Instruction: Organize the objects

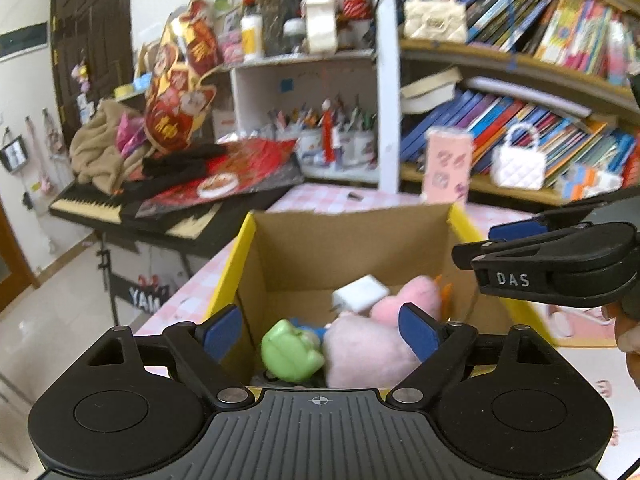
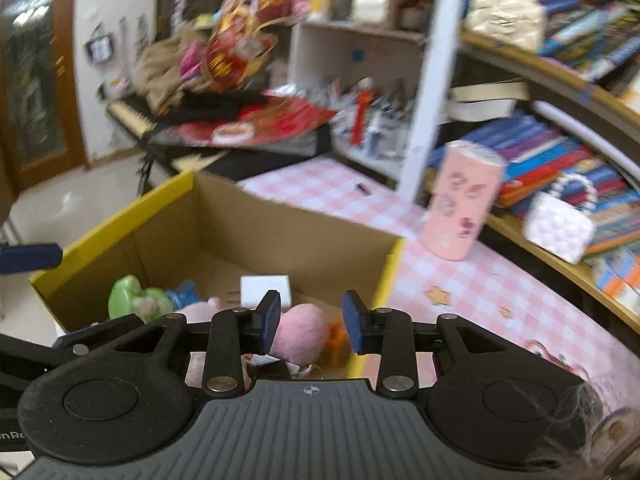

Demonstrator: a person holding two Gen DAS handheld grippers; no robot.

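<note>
One cardboard box [image 1: 352, 248] with yellow flaps stands on the pink-checked counter [image 2: 332, 188]; inside it lie one green frog toy [image 1: 290, 350], two pink plush pieces [image 1: 368, 348], one white block [image 1: 360, 294], something blue and something orange, both half hidden; the left claw [image 1: 320, 334] hangs released above the box, its pads wide apart and empty; the right claw [image 2: 312, 322] is also unclenched, its narrower gap gripping nothing; one pink tumbler [image 2: 464, 204] stands on the counter beside the box, before the bookshelf [image 1: 512, 60].

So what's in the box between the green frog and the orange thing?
Pink plush toys fill the gap between the green frog and the orange thing, clearest in the right wrist view.
</note>
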